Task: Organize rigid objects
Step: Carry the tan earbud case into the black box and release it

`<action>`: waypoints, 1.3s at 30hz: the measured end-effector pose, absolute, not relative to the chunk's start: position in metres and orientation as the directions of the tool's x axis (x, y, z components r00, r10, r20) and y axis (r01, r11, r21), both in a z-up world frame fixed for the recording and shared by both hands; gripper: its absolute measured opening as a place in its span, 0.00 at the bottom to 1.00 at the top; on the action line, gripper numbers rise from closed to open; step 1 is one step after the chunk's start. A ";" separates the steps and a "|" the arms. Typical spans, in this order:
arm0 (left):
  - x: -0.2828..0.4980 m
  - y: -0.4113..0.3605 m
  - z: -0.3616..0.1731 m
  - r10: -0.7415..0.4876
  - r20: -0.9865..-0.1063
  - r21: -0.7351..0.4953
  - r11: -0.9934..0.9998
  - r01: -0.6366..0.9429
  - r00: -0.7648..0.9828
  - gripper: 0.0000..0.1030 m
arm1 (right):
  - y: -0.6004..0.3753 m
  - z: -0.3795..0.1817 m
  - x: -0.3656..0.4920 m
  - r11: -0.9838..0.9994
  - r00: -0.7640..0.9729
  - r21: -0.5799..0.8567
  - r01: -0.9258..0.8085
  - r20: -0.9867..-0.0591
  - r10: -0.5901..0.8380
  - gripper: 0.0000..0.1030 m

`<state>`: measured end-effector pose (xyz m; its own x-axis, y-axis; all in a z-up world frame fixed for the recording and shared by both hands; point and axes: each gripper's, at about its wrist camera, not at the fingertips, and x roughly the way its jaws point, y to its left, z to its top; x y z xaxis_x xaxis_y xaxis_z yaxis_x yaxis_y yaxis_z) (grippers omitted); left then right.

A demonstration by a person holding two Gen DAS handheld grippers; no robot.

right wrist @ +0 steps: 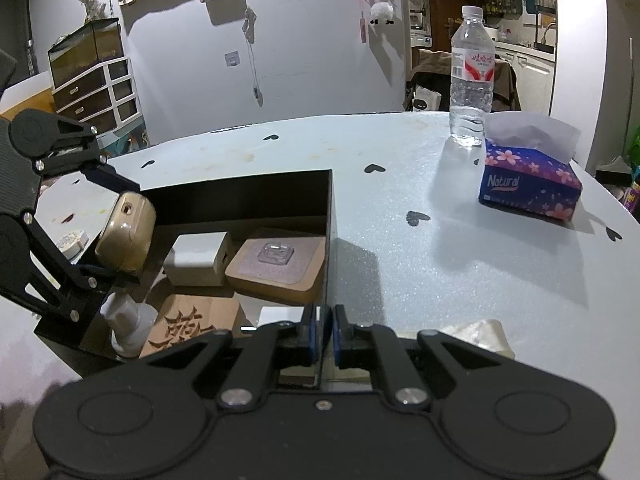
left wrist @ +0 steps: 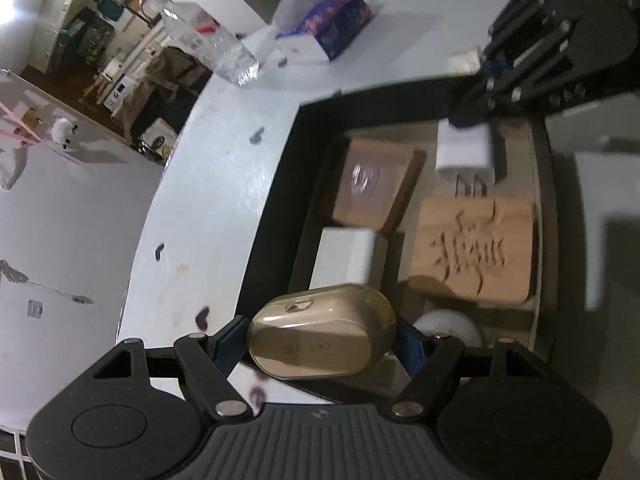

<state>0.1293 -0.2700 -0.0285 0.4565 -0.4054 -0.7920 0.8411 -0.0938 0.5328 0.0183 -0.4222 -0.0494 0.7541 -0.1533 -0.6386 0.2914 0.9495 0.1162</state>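
Observation:
My left gripper is shut on a gold rounded case and holds it over the near corner of a black open box; it also shows in the right wrist view. Inside the box lie a carved wooden block, a wooden coaster with a clear piece, a white charger, a white cube and a white round item. My right gripper is shut on the box's right wall.
A water bottle and a blue tissue box stand at the far right of the white table. A crumpled white piece lies by my right gripper. A white round thing sits left of the box.

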 end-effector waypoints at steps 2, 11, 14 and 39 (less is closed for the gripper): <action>0.129 -0.270 -0.027 -0.399 -0.798 0.528 -0.100 0.843 0.452 0.75 | -0.423 -0.050 0.018 0.949 0.756 0.120 0.290 -0.637 -0.150 0.08; 0.128 -0.265 -0.019 -0.415 -0.789 0.526 -0.077 0.847 0.452 0.90 | -0.423 -0.050 0.018 0.949 0.756 0.123 0.292 -0.637 -0.150 0.08; 0.127 -0.262 -0.014 -0.428 -0.787 0.515 -0.060 0.855 0.444 0.90 | -0.423 -0.050 0.018 0.948 0.756 0.124 0.292 -0.637 -0.150 0.08; 0.094 -0.217 0.015 -0.593 -0.697 0.296 0.275 0.915 0.403 0.94 | -0.423 -0.050 0.017 0.947 0.756 0.123 0.295 -0.636 -0.153 0.08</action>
